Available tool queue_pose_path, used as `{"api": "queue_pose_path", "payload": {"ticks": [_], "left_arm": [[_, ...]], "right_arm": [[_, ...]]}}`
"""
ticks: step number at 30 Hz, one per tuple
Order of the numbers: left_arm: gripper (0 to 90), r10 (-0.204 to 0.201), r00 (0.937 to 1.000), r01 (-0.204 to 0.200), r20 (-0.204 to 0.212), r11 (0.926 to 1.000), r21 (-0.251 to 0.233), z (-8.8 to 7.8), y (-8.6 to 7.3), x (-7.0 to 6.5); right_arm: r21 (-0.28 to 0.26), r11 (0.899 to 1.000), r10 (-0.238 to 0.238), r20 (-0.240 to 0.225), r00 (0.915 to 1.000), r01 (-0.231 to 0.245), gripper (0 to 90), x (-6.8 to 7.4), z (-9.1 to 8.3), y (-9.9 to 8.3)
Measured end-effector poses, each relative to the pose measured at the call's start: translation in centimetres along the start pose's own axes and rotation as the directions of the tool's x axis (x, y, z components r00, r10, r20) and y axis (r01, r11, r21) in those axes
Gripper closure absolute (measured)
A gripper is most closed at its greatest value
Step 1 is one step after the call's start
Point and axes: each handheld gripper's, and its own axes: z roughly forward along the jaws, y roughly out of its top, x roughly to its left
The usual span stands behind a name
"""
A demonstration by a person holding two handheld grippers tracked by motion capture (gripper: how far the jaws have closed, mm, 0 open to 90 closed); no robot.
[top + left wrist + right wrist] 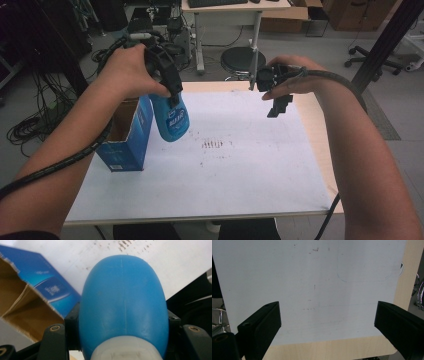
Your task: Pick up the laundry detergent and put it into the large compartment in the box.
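Observation:
A blue plastic bottle (171, 118) with a white cap hangs bottom-down in the air beside an open blue carton (129, 134), held near its top by my left gripper (173, 95). In the left gripper view the bottle (123, 302) is pinched between the two black jaws, its white cap toward the camera, with the carton (32, 302) open below to the left. My right gripper (279, 106) hovers over the far right part of the white sheet (235, 165), open with nothing between its jaws. In the right gripper view its black fingers (262, 325) stand wide apart over the sheet (312, 285).
The white sheet covers a pale wooden table (320, 135) and carries reddish-brown marks (212, 145) near its middle. Beyond the far edge stand a round black stool (242, 59), desk legs and cables on the floor.

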Motion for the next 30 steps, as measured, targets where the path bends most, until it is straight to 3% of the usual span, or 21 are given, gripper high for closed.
{"api": "queue_pose_path", "payload": {"ticks": [1, 10, 17, 22, 28, 30], "left_arm": [[38.1, -0.027, 0.9996, 0.027, -0.003, 0.9996, 0.002, -0.7, -0.3, 0.5], [38.1, -0.126, 0.9919, 0.127, -0.009, 0.9919, 0.009, -3.1, -1.4, 2.7], [38.1, -0.212, 0.9765, 0.213, -0.037, 0.9767, 0.023, -4.4, -2.3, 4.5], [38.1, -0.247, 0.9689, 0.247, -0.018, 0.9690, 0.007, -5.2, -2.9, 5.5], [38.1, -0.311, 0.9502, 0.311, -0.019, 0.9503, -0.001, -6.1, -3.5, 6.6], [38.1, -0.346, 0.9376, 0.347, -0.028, 0.9380, -0.001, -6.4, -3.8, 7.1]], "right_arm": [[0.000, 1.000, -0.005, 0.001, 1.0000, 0.005, 7.1, 0.0, -0.1, 0.1], [0.002, 1.000, -0.015, 0.004, 0.9999, 0.015, 7.1, -0.1, -0.2, 0.7], [0.003, 1.000, -0.020, 0.003, 0.9998, 0.020, 7.1, -0.1, -0.1, 1.0], [0.002, 1.000, -0.022, 0.003, 0.9998, 0.022, 7.1, -0.1, -0.1, 1.1], [0.003, 1.000, -0.024, 0.003, 0.9997, 0.024, 7.1, -0.1, 0.0, 1.3], [0.002, 1.000, -0.027, 0.002, 0.9996, 0.027, 7.1, -0.1, 0.0, 1.3]]}}
